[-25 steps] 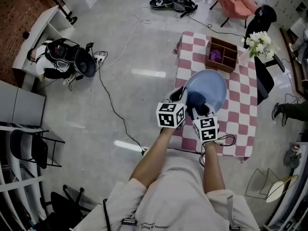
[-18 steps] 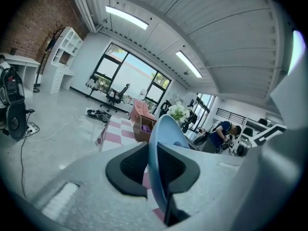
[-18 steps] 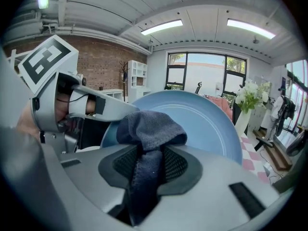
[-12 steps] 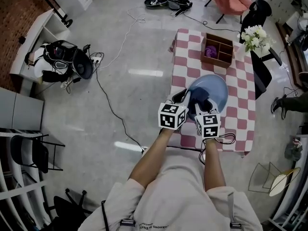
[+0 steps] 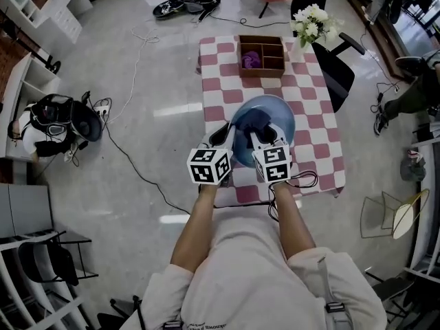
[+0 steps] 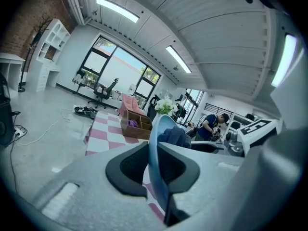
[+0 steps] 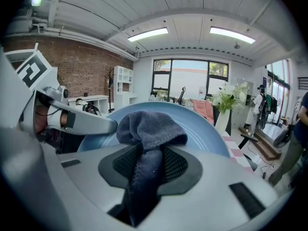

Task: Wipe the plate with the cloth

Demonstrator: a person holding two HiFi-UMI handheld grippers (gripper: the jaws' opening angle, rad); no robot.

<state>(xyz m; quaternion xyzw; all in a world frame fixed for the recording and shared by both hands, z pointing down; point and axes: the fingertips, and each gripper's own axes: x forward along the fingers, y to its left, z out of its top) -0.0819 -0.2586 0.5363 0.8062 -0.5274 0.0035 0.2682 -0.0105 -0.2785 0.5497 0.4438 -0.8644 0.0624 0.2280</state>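
Observation:
A light blue plate [image 5: 268, 112] is held up on edge above the checked table [image 5: 320, 150]. My left gripper [image 5: 224, 133] is shut on its left rim; in the left gripper view the plate [image 6: 156, 162] runs edge-on between the jaws. My right gripper [image 5: 258, 135] is shut on a dark blue cloth [image 5: 253, 124], which is bunched against the plate's face. The right gripper view shows the cloth [image 7: 147, 129] pinched between the pads, with the plate [image 7: 202, 124] behind it and the left gripper [image 7: 103, 125] on the rim.
A brown divided box [image 5: 261, 56] with something purple inside stands at the table's far end. White flowers [image 5: 313, 20] stand at the far right corner, beside a dark chair [image 5: 340, 71]. Cables [image 5: 134, 163] cross the floor on the left, and a person [image 6: 211, 125] sits far off.
The head camera has swung, so the table now sits nearer the frame's centre. Both grippers still hold plate and cloth; the cloth has shifted slightly across the plate's face.

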